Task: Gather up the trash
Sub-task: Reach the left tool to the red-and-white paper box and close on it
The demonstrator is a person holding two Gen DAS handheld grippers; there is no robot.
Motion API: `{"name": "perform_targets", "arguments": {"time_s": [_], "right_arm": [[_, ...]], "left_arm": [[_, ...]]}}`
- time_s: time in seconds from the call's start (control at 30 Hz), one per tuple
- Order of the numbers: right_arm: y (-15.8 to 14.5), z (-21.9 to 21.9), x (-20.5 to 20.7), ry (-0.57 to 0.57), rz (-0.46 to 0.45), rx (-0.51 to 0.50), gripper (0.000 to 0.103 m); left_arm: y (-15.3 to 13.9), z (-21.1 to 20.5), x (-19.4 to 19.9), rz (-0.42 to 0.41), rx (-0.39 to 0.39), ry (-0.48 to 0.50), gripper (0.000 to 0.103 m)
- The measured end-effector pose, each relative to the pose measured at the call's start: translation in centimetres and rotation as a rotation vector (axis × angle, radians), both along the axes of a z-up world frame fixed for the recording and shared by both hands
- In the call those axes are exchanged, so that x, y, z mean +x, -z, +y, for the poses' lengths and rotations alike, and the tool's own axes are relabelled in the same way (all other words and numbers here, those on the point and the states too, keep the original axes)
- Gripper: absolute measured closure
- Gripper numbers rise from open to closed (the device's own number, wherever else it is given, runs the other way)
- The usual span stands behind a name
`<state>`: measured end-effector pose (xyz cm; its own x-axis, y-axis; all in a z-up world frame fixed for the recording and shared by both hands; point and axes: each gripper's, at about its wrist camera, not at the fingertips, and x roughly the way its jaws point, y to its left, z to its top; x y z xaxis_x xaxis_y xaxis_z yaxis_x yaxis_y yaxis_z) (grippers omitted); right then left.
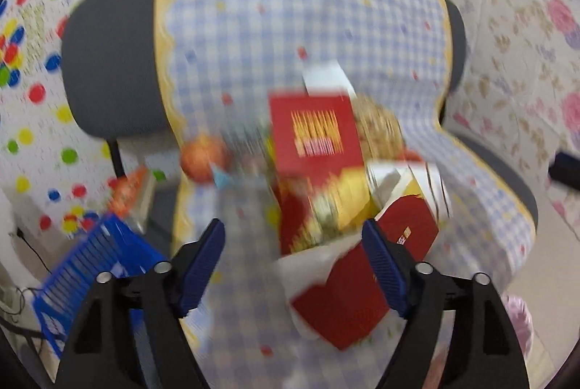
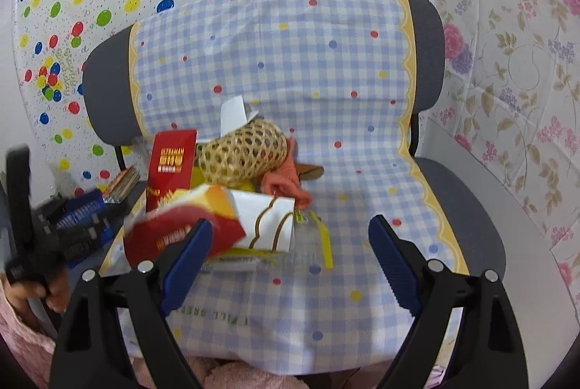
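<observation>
Red cardboard carton lying flat on checkered cloth of chair seat, just ahead of left gripper, slightly toward its right finger, long axis slanting across jaws. Left gripper nearer to trash pile. Left jaws standing wide, holding nothing. Right gripper hovering beside, also wide, holding nothing; white box lying ahead-left of it.

We see our left gripper as two black plastic arms with triangular cut-outs, each tipped by a ribbed dark-blue pad, with round silver screws at the pivots. Our right gripper is built alike: black arms, blue ribbed pads, silver screws. Beside it, a fuzzy pink sleeve covers the arm behind the hand.
</observation>
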<state>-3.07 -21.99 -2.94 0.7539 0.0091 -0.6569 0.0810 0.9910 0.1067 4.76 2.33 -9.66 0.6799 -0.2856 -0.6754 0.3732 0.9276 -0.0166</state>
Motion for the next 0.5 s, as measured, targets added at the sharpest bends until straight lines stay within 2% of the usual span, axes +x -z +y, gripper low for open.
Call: {"name": "perform_targets", "arguments": {"time_s": [0.13, 0.23, 0.43, 0.5], "right_arm": [[0.7, -0.1, -0.9, 0.004, 0.020, 0.009, 0.017], [1.5, 0.0, -1.4, 0.001, 0.039, 0.017, 0.017], [2.6, 0.4, -2.2, 0.000, 0.040, 0.019, 0.017], [2.7, 0.3, -2.6, 0.007, 0.026, 0.025, 0.024]], "left_arm": [[3.6, -0.9, -2.2, 0.060, 0.004, 0.038, 0.024], [5.3, -1.5, -3.1, 0.081, 0.049, 0.043, 0.024], [5.7, -1.2, -3.9, 0.087, 0.042, 0.026, 0.024], [6.1, -1.3, -4.2, 0.097, 0.050, 0.031, 0.024]]}}
